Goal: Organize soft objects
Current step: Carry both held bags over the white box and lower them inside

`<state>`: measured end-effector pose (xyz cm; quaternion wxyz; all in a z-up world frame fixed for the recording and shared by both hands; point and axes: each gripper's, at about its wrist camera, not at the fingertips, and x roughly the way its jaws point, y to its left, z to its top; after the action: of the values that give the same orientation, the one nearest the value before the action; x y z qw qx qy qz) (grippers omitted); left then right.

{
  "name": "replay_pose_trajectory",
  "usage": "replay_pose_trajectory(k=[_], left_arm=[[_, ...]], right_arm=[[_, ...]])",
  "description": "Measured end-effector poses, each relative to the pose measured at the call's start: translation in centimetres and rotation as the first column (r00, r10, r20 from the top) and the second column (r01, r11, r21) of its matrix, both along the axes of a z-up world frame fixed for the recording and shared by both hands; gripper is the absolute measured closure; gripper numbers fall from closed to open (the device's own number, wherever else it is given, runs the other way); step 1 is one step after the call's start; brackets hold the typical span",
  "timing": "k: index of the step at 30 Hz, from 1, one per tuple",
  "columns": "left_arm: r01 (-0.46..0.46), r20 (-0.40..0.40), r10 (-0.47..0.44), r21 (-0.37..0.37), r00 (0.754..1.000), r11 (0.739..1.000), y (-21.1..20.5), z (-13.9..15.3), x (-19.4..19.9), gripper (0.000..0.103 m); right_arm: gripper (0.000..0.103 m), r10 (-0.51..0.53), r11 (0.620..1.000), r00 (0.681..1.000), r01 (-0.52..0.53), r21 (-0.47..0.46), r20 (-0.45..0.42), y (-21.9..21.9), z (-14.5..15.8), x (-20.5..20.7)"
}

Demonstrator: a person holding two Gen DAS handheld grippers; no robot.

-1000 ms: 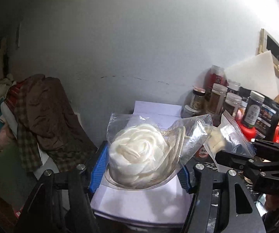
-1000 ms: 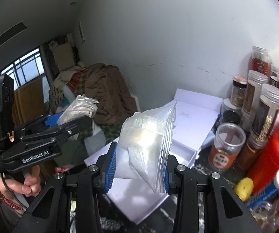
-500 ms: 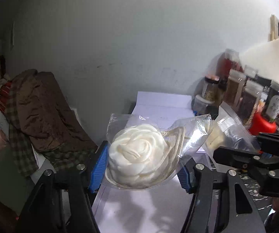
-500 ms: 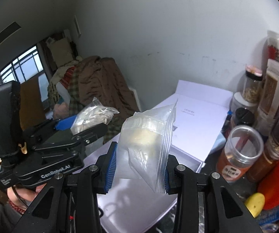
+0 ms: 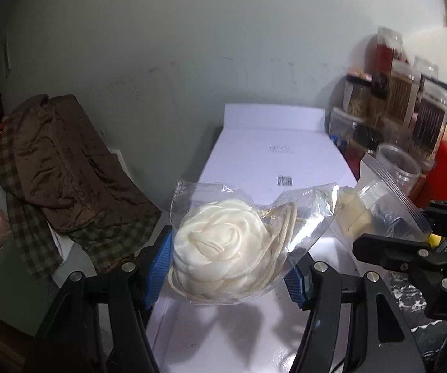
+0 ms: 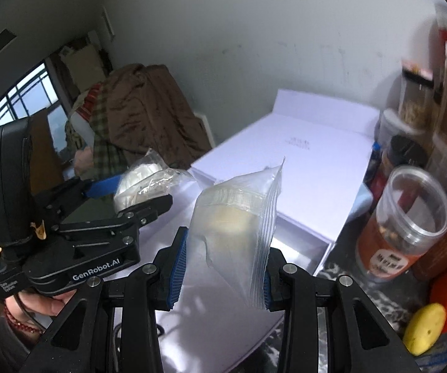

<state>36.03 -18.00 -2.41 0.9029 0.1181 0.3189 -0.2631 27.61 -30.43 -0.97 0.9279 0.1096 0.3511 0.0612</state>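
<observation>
While a heap of brown clothes [image 5: 65,168] lies at the far left, the left gripper [image 5: 228,262] clamps a clear bag with a cream fabric rose [image 5: 223,242] above the open white box [image 5: 273,155]. Just beside it, the right gripper [image 6: 222,264] pinches a zip bag [image 6: 239,227] holding something pale. Jars [image 6: 403,227] crowd the right edge, near a yellow lemon [image 6: 424,323].

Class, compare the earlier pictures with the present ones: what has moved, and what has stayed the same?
Both claws have come forward and down toward the white box, which looms larger now. The left claw still grips the bagged white flower; the right claw still grips the zip bag. Nothing was taken or released.
</observation>
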Motion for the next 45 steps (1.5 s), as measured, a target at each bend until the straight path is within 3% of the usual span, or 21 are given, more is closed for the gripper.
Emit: replay_pose_trajectory(k=[13, 26, 32, 35, 37, 45], left_arm=[[-0.018, -0.098, 0.029, 0.115, 0.995, 0.993, -1.1, -3.6, 2.1, 0.039], [0.019, -0.170, 0.028, 0.268, 0.985, 0.963, -2.9, -5.5, 2.6, 0.037], [0.032, -0.234, 0.047, 0.323, 0.971, 0.946, -3.3, -6.6, 3.2, 0.034], [0.035, -0.267, 0.059, 0.335, 0.962, 0.942, -3.0, -7.1, 3.5, 0.033], [0.032, -0.264, 0.065, 0.346, 0.962, 0.938, -3.0, -7.2, 3.4, 0.027], [0.034, -0.250, 0.054, 0.338, 0.967, 0.941, -3.1, -6.3, 2.8, 0.024]], right_arm=[[0.064, -0.001, 1.000, 0.993, 0.001, -0.001, -0.122, -0.2, -2.9, 1.9], [0.064, -0.059, 0.987, 0.983, 0.032, -0.154, -0.172, 0.9, -5.7, 3.2], [0.063, -0.060, 0.984, 0.981, 0.027, -0.174, -0.185, 0.8, -6.1, 3.7], [0.052, -0.060, 0.984, 0.981, 0.027, -0.178, -0.184, 1.0, -5.9, 3.8], [0.043, -0.068, 0.981, 0.982, 0.034, -0.193, -0.176, 1.0, -5.6, 3.6], [0.041, -0.085, 0.987, 0.985, 0.062, -0.150, -0.153, 0.1, -4.2, 2.5]])
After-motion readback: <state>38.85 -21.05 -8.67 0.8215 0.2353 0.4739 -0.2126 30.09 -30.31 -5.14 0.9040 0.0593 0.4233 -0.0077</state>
